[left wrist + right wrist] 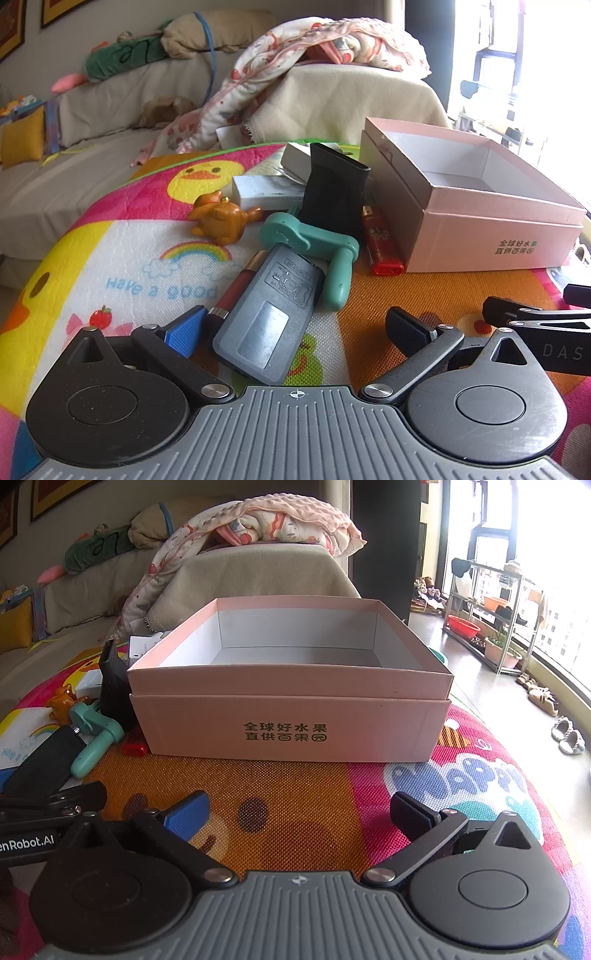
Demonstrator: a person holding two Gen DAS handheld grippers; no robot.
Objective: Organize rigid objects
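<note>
Daylight is pouring in from the window point(535, 554) on the right — it is blowing out to pure white in both views. The pink box point(288, 720) is casting a soft shadow inside itself and onto the mat point(295, 794). Fisheye is bending the edges hard — the sofa point(92, 166) is curving. Focus is holding sharp throughout; far corners are darkening slightly.

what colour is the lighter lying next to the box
Red; the lighter lies beside the pink box on its left, clearest in the left wrist view.
</note>
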